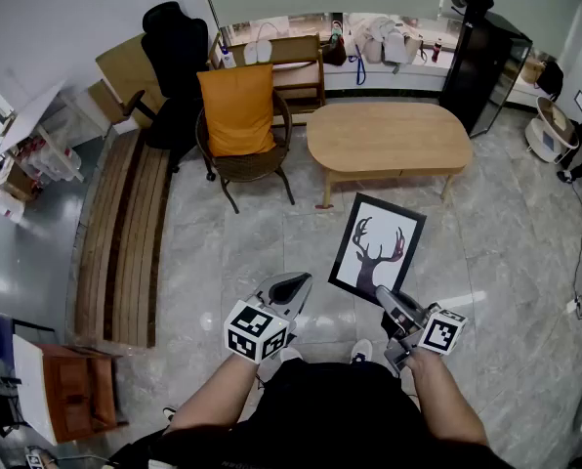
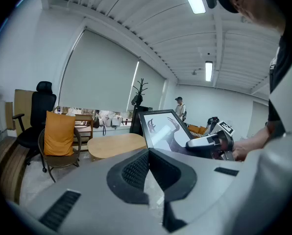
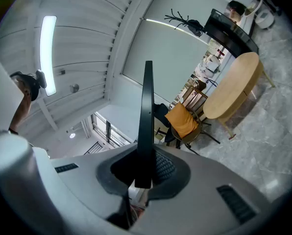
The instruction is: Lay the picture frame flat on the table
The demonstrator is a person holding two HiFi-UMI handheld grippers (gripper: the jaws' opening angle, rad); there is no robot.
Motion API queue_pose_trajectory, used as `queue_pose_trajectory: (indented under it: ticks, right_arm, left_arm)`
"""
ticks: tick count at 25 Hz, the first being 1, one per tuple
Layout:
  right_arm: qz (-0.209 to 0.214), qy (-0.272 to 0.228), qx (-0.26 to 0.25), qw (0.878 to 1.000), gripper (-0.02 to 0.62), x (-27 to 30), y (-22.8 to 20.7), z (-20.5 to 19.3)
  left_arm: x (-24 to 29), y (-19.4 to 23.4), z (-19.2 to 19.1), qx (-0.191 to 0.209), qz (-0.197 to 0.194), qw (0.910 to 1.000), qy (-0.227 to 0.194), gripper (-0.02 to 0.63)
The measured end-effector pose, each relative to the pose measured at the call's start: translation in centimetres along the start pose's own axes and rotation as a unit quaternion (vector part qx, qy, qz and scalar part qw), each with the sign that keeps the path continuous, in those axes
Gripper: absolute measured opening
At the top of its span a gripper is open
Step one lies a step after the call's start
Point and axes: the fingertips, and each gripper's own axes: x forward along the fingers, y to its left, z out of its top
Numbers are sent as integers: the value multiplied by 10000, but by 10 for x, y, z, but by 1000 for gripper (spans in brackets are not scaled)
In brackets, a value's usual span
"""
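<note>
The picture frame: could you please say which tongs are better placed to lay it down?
Right: the right tongs grip the picture frame by its edge; the left tongs are shut and empty.

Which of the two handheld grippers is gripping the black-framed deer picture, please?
The right gripper, shut on the lower edge of the black-framed deer picture; the left gripper, jaws together, holds nothing beside it.

Matt wooden table (image 1: 389, 140); glossy stone-tile floor (image 1: 525, 223).

The grey left gripper (image 2: 148, 154) has its jaws together, empty; beyond it the right gripper (image 2: 191, 143) holds a black-framed deer picture (image 2: 160, 127).
</note>
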Motion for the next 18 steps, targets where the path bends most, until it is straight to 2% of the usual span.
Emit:
queue_pose_trajectory:
  ticks: [4, 15, 18]
  right_arm:
    - [-187, 12, -44, 9998, 25, -2, -7, 1]
    - [-187, 102, -113, 9997, 25, -5, -5, 2]
    - [-34, 45, -13, 10000, 25, -7, -3, 6]
  left_arm:
    - [3, 2, 2, -104, 26, 9999, -36, 0]
    - [7, -2, 2, -64, -4, 10000, 1, 0]
    - [8, -3, 0, -57, -13, 10000, 44, 0]
